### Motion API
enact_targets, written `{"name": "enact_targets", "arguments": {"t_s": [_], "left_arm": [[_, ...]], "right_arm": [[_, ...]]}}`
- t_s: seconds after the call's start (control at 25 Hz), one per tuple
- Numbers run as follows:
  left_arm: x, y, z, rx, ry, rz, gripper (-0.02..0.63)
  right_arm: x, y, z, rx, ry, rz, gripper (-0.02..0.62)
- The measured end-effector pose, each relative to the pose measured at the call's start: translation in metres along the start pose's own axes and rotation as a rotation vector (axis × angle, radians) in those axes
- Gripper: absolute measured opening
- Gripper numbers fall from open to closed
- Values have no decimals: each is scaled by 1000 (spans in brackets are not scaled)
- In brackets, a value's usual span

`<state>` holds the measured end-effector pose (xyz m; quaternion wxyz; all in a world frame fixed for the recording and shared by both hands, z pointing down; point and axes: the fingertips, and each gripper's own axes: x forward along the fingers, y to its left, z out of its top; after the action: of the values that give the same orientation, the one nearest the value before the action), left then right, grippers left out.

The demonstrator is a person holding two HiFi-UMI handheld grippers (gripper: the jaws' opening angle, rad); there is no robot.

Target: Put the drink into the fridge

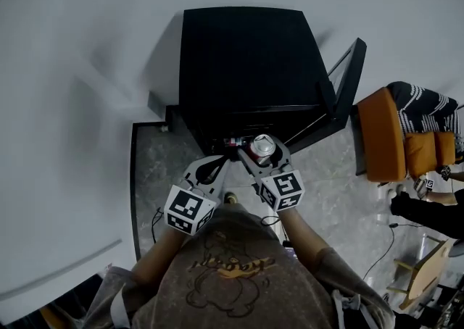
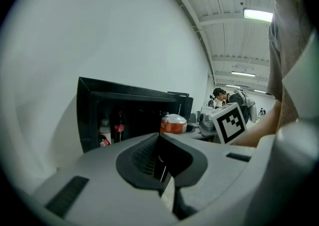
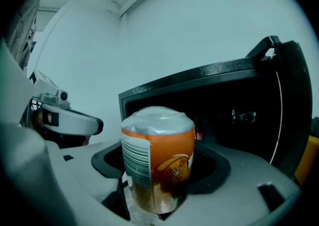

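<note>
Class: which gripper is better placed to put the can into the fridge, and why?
Right. The right gripper is shut on the orange can, facing the open fridge; the left gripper is shut and empty.

can before fridge | bottles inside, seemingly left | door right

The base of the can is hidden down between the jaws. In the head view, the inside of the fridge is too dark to make out.
</note>
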<state>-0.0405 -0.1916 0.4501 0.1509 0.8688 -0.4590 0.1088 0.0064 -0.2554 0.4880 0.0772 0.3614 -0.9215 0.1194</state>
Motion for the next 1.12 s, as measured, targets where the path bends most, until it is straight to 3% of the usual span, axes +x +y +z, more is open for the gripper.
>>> {"name": "enact_targets", "arguments": {"t_s": [1.12], "left_arm": [[28, -7, -31, -3, 65, -68, 6]], "right_arm": [[53, -45, -74, 14, 81, -56, 351]]}}
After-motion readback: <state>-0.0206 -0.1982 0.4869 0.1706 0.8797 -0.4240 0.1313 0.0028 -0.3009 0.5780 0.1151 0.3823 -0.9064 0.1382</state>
